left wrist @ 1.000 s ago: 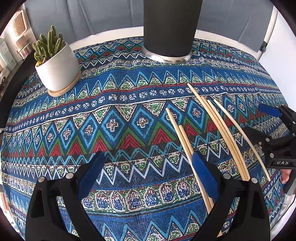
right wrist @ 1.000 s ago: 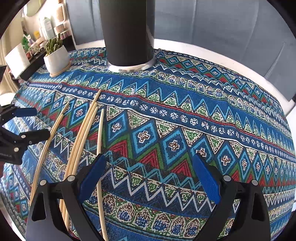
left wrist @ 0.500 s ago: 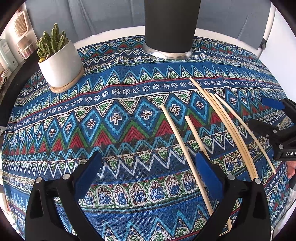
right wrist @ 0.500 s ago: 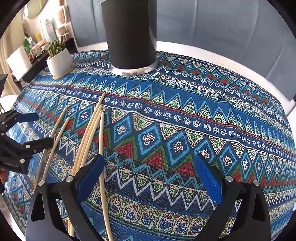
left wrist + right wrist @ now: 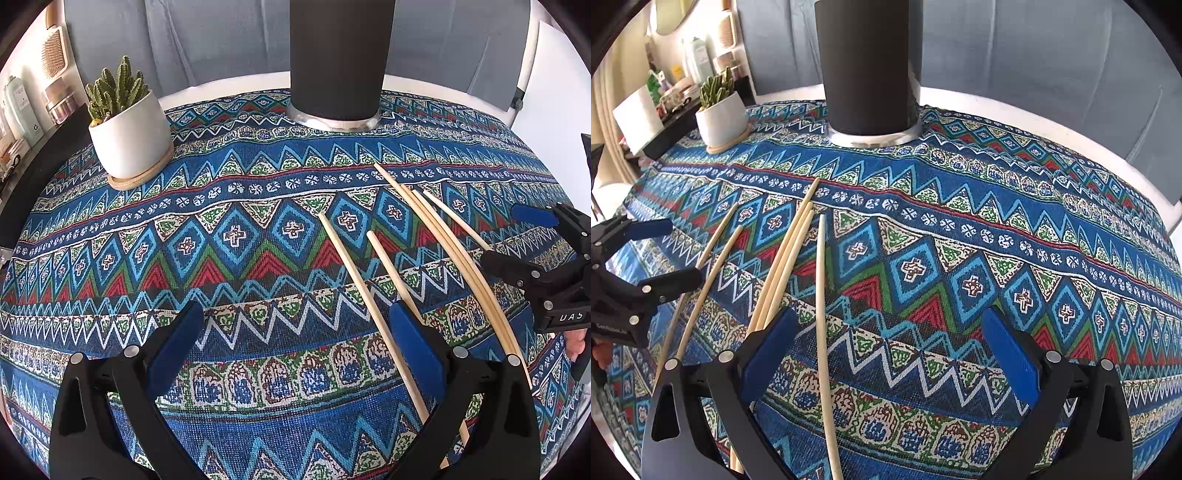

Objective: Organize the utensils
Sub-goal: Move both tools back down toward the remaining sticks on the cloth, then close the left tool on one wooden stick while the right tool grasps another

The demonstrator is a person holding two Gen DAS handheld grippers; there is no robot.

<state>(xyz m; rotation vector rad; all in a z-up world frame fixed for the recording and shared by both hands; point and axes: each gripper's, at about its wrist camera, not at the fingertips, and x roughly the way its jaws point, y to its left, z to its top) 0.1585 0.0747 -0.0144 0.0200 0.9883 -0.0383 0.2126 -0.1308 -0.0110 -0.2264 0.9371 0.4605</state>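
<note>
We work over a round worktop [image 5: 229,85] covered by a patterned blue cloth [image 5: 229,236]. At its far side stands a tall black cylinder [image 5: 334,59] on a silver base; its top is out of view, so we only judge that it is the holder for the utensils. To the far left sits a potted cactus [image 5: 129,133], well apart from the work.

The wooden chopsticks [image 5: 436,240] lie loose on the cloth between us and the cylinder: a bundle of three touching one another, a single one just beside them on the right, and two more [image 5: 354,280] splayed to the left.

Our left gripper [image 5: 291,343] hangs released with nothing between its jaws; the two splayed sticks run under its right finger. Our right gripper [image 5: 882,343] is spreading its jaws wider; one pale stick [image 5: 822,314] lies on the cloth between them, ungripped.

To do this step well, we judge that we should lower the right jaws squarely across that stick near its middle, close gently so it does not roll on the weave, and lift it level before tipping it toward the cylinder. The left gripper could first nudge the splayed pair parallel.
</note>
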